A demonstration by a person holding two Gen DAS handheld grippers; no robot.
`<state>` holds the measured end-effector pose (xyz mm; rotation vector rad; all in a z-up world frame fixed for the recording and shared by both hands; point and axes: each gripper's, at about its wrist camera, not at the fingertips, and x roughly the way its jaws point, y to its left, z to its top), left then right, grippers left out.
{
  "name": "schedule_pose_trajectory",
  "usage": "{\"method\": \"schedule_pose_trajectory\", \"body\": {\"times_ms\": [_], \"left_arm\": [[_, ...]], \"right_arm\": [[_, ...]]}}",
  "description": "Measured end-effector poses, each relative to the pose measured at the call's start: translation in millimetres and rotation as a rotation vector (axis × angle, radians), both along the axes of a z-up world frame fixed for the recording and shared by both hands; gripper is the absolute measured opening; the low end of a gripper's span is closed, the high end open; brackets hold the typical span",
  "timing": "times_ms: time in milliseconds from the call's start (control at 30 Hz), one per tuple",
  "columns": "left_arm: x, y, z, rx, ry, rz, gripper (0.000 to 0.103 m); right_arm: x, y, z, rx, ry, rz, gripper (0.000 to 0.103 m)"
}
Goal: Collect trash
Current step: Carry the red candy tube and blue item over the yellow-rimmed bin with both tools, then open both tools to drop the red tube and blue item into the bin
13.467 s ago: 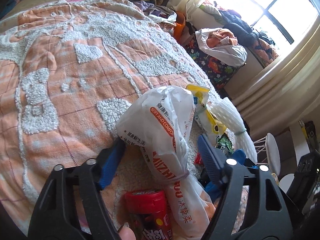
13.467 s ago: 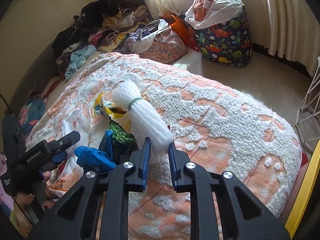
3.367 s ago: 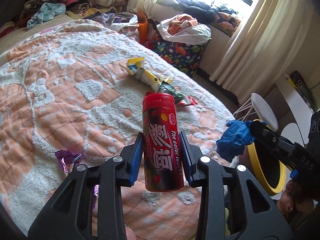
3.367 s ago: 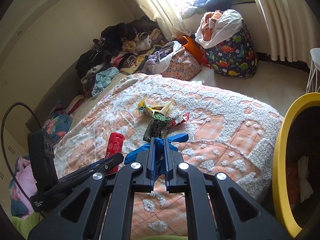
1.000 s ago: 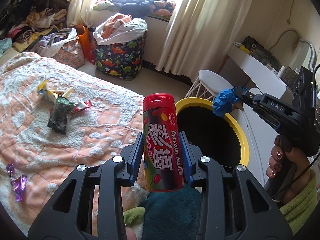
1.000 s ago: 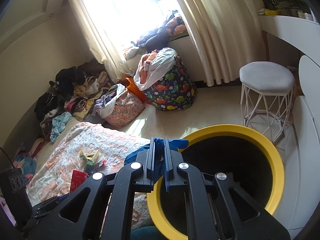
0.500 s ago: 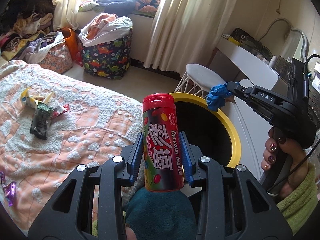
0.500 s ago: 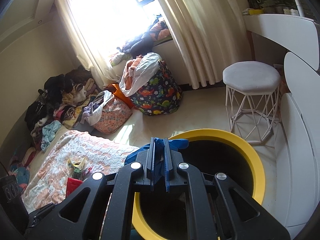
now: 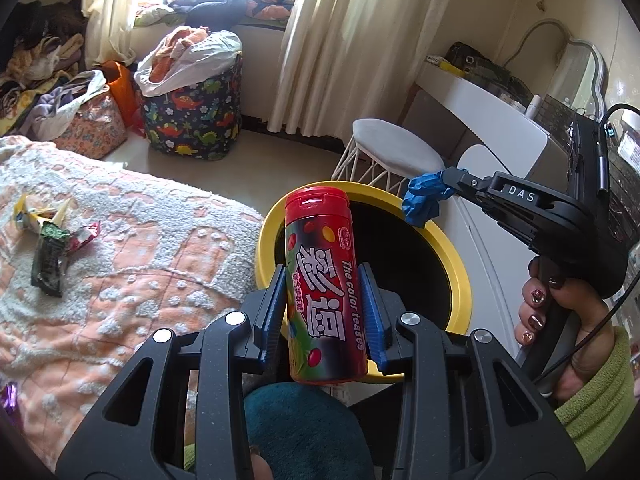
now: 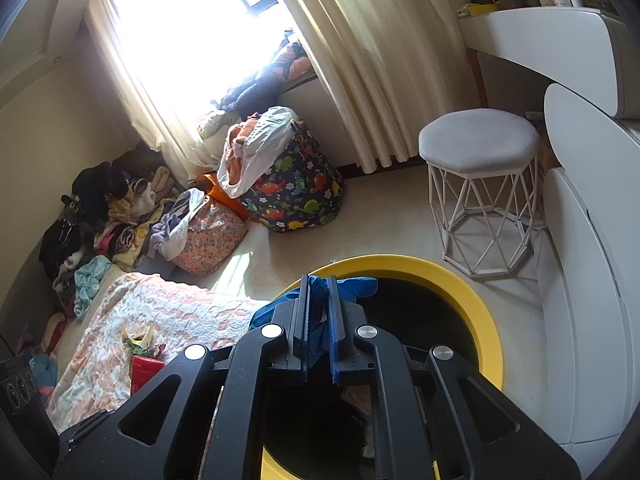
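Red candy tube [image 9: 324,292] between hand-held gripper [image 9: 325,312] pads

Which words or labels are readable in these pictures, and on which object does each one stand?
"The color teases": down the side of the red-capped candy tube held in the left gripper.
"DAS": on the black body of the right gripper, which holds a blue glove.
Large white Chinese characters and a small round logo on the tube: I cannot read them reliably.
Snack wrappers on the bed: print too small.
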<state>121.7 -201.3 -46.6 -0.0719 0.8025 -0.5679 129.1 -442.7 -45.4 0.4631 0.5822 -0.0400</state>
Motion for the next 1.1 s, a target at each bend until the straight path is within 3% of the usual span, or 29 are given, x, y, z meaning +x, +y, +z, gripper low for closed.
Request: {"method": "schedule_pose_trajectory", "body": {"times_ms": [800,833,900,967,1033,1100], "left_arm": [[38.1,-50.8,-44.1,0.041,0.103,-0.072,0.028],[39.6,-50.8,-45.3,0.037,0.107,-0.070,0.029],[39.9,-49.5,-46.8,0.028,0.112,-0.069,0.029],[38.7,-46.1,-46.7,0.018,0.108,-0.066,0.035],[37.6,-41.5,-44.1,0.004,0.097,-0.058,0.061],[35.6,-35.9,-40.2,-0.011,0.084,-0.042,0.074]], "right_arm": [[4.1,-18.0,-18.2,0.031,0.049,-0.049,0.008],[4.1,-18.6,-18.7,0.034,0.052,-0.050,0.009],[3.6,-20.4,-19.8,0.050,0.055,-0.059,0.023],[2.6,-21.7,-19.8,0.055,0.051,-0.071,0.045],[2.2,-22.1,-19.5,0.053,0.051,-0.081,0.048],[2.1,-21.7,-19.5,0.051,0.052,-0.078,0.052]]}}
